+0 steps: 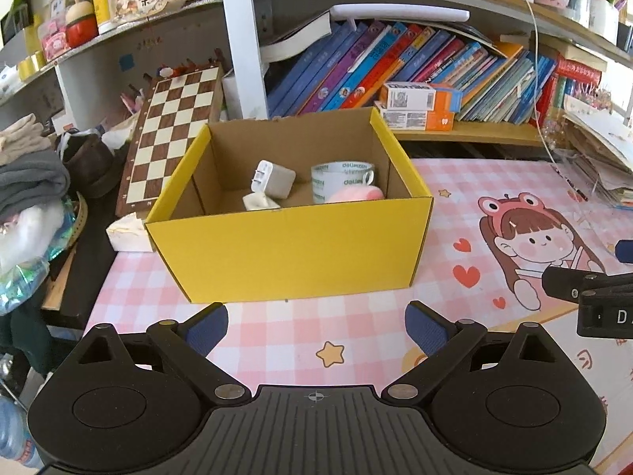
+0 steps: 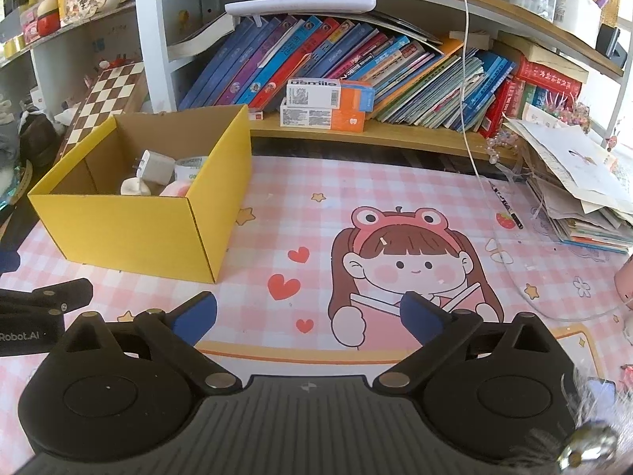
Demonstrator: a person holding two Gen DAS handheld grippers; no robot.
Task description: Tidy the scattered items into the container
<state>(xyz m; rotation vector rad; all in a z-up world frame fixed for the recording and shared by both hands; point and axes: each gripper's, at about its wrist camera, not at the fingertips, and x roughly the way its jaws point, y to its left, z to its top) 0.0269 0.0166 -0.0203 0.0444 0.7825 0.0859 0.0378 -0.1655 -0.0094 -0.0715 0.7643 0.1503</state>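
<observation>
The yellow cardboard box [image 1: 290, 251] stands open on the pink checked desk mat [image 1: 455, 213] that covers the counter, and it already holds several things: a white plug charger [image 1: 274, 179] leaning on its side, a roll of clear tape [image 1: 340, 182] printed with green lettering, a soft pink item [image 1: 356, 194] in the front right corner, and a small white object [image 1: 259, 201] I cannot identify. The tidying therefore looks largely done.

The left claw [image 1: 316, 326] hovers just short of the box's front wall with its blue-padded fingers spread wide and nothing between them. The right claw [image 2: 308, 316] hangs over the cartoon girl printed on the mat, to the right of the box, and it too is spread apart and carrying nothing.

The mat around the box shows no loose item near either claw. A dark pen [image 2: 506, 206] lies near the paper stack at the far right, and something pink [image 2: 625, 285] peeks in at the right edge; whether either counts as scattered I cannot tell. If they do not, the task appears finished.
</observation>
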